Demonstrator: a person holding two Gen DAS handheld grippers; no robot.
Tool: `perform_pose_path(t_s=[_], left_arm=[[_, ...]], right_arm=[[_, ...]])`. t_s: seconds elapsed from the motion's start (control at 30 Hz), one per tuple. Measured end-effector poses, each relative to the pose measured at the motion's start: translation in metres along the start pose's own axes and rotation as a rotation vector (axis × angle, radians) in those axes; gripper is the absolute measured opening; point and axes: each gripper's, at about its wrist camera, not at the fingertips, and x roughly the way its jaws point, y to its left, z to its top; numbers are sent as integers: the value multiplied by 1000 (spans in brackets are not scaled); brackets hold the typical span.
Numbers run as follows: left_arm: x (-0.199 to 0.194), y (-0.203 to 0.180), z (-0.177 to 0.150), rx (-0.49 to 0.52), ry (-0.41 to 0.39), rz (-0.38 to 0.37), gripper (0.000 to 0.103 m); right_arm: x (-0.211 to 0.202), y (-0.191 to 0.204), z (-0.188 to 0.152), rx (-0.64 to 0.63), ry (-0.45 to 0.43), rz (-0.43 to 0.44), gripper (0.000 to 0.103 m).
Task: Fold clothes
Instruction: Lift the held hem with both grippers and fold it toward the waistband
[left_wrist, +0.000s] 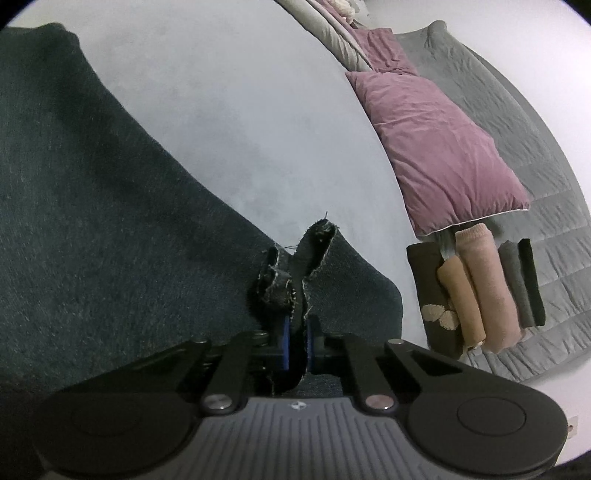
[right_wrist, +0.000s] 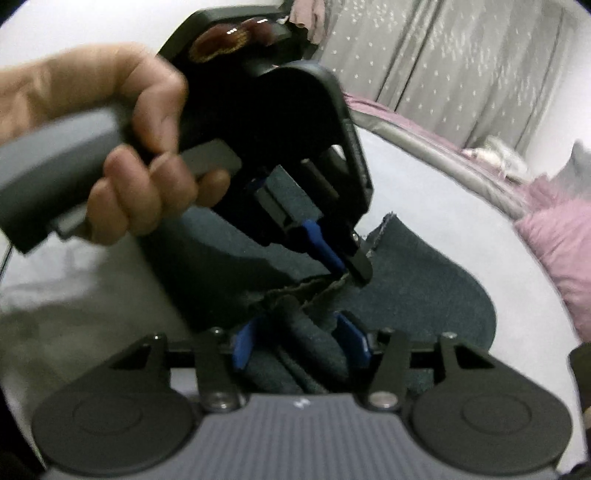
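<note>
The left tool (left_wrist: 296, 334) pinched the dark garment's frayed edge (left_wrist: 314, 236) shut while the right tool (right_wrist: 301, 341) stood half-open around loose fabric, needing an even regrip.

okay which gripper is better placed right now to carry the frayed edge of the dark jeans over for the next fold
Left. The left gripper is shut on the frayed edge of the dark jeans. The right gripper has its fingers apart, with denim lying loose between them.
</note>
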Motion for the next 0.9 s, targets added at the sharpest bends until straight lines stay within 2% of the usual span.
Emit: perform_pose_path(t_s=[0.03, 0.07, 0.1, 0.13, 0.2, 0.43, 0.6, 0.9], left_arm=[[-1, -1, 0, 4, -4, 2, 3], [-2, -1, 1, 8, -7, 3, 3], [-4, -2, 1, 11, -13, 0, 3], [-7, -2, 2, 17, -19, -1, 3], [-13, -4, 3, 33, -31, -1, 3], [-31, -2, 7, 57, -73, 8, 2], [-52, 4, 15, 62, -121, 23, 2], [-97, 28, 33, 56, -217, 81, 2]], right_arm=[[2, 3, 0, -14, -3, -16, 40], [4, 6, -1, -23, -4, -27, 26], [5, 8, 0, -27, -5, -29, 19], [5, 9, 2, -27, -7, -38, 18], [6, 12, 6, -22, -11, -55, 16], [-5, -1, 23, 105, -36, -12, 16], [-14, 1, 36, 100, -69, -1, 15], [-4, 27, 74, 72, -130, 61, 15]])
